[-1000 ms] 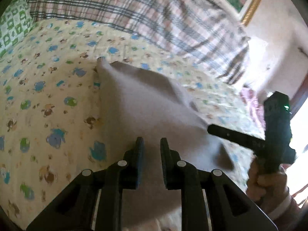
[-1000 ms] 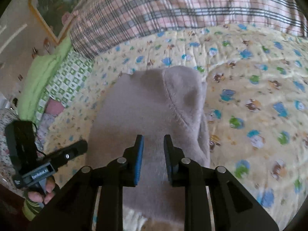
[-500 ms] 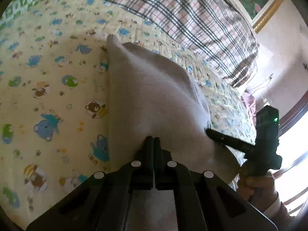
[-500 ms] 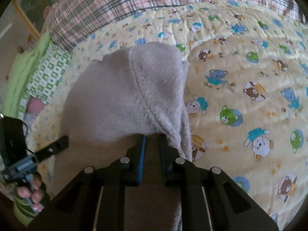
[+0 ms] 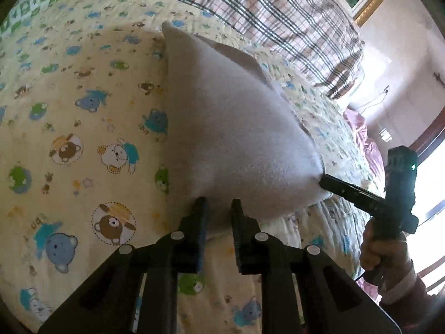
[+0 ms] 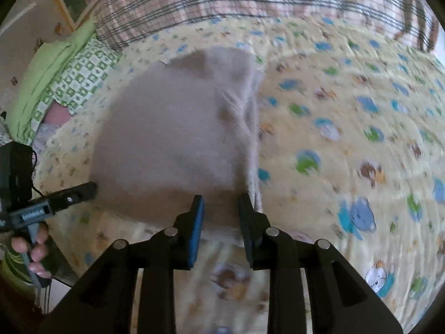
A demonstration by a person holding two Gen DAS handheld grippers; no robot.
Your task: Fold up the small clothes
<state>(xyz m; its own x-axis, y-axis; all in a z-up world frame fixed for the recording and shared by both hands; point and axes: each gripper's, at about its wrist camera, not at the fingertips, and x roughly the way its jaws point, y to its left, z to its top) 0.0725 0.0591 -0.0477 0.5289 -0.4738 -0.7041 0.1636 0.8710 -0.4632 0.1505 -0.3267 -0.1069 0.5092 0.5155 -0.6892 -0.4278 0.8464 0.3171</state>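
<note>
A grey-beige fleece garment [image 5: 230, 139] lies spread on the yellow bear-print sheet [image 5: 83, 111]. My left gripper [image 5: 219, 208] sits at its near edge. The jaws are opening, with the cloth edge in the gap and the pads clear of it. My right gripper [image 6: 219, 201] is at the near edge further right, jaws also opening over the hem. In the blurred right wrist view the garment [image 6: 172, 128] shows a seam on its right side. Each gripper appears in the other's view: the right gripper [image 5: 324, 180] and the left gripper [image 6: 93, 186] touch the garment's near corners.
A plaid blanket [image 5: 278, 14] is bunched along the far side of the bed. A green checked pillow [image 6: 78, 83] lies at the left, pink cloth [image 5: 367, 144] past the bed's right edge. A person's hands [image 5: 383, 250] hold the gripper handles.
Half a second ago both grippers were shut on the garment's near edge; their jaws have now parted. Both came down toward the bed, and the garment lies lower.
</note>
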